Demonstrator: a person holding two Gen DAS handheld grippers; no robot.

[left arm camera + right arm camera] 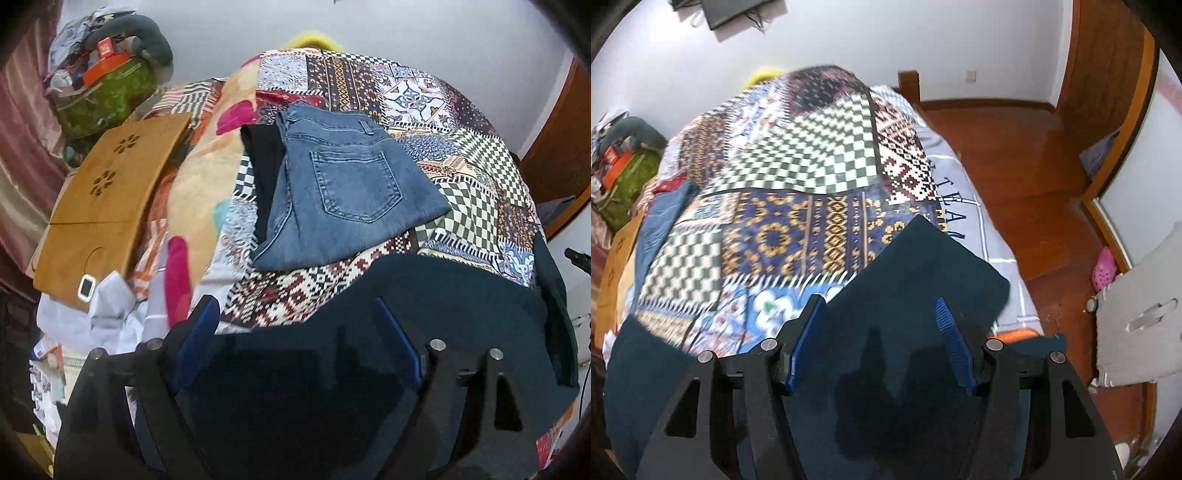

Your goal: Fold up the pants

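Dark teal pants (443,295) lie spread on the near part of a patchwork bedcover (469,206). My left gripper (295,301) hovers over them, jaws wide apart, blue pads (199,332) clear of the cloth. In the right wrist view the same teal pants (923,266) reach a corner toward the bed's right edge, and my right gripper (879,300) stands open above them with nothing pinched. Farther up the bed lie folded blue jeans (343,184), back pocket up, overlapping a black garment (262,166). The jeans' edge (661,221) shows at far left in the right wrist view.
A wooden lap tray (110,192) and an orange blanket (199,173) lie left of the jeans, with a green bag (107,92) piled with clutter behind. Right of the bed are wooden floor (1034,166), grey cardboard (1137,314) and a pink shoe (1104,269).
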